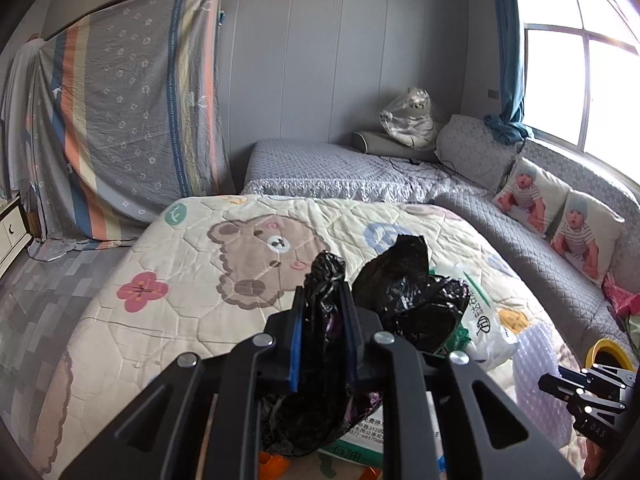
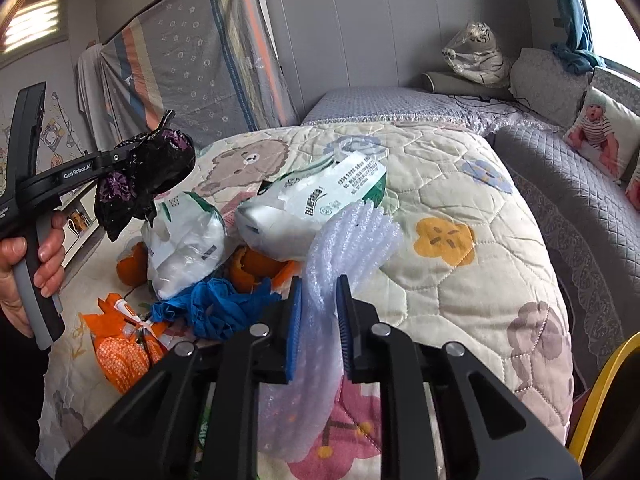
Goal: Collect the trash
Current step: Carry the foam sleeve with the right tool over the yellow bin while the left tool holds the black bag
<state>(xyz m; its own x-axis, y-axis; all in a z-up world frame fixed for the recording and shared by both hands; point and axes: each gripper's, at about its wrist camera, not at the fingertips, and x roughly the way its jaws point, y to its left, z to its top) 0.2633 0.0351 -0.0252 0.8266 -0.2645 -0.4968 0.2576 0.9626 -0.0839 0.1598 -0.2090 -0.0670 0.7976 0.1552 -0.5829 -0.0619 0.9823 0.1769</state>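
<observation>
My left gripper point(image 1: 323, 292) is shut on a crumpled black plastic bag point(image 1: 320, 344) and holds it above the quilt; it also shows in the right wrist view point(image 2: 140, 176), lifted at the left. My right gripper point(image 2: 319, 284) is shut on a sheet of bubble wrap point(image 2: 344, 236) that hangs down over the quilt point(image 2: 460, 184). Trash lies on the quilt: white printed plastic bags point(image 2: 316, 204), orange peel point(image 2: 256, 266), a blue rag-like bag point(image 2: 216, 312), an orange wrapper point(image 2: 120, 352). Another black bag point(image 1: 408, 292) lies ahead of the left gripper.
A yellow-rimmed bin point(image 2: 600, 392) stands at the lower right beside the bed, also in the left wrist view point(image 1: 610, 350). A grey quilted sofa bed point(image 1: 520, 224) with baby-print cushions point(image 1: 560, 216) runs along the window. A striped sheet point(image 1: 132, 120) covers furniture at the left.
</observation>
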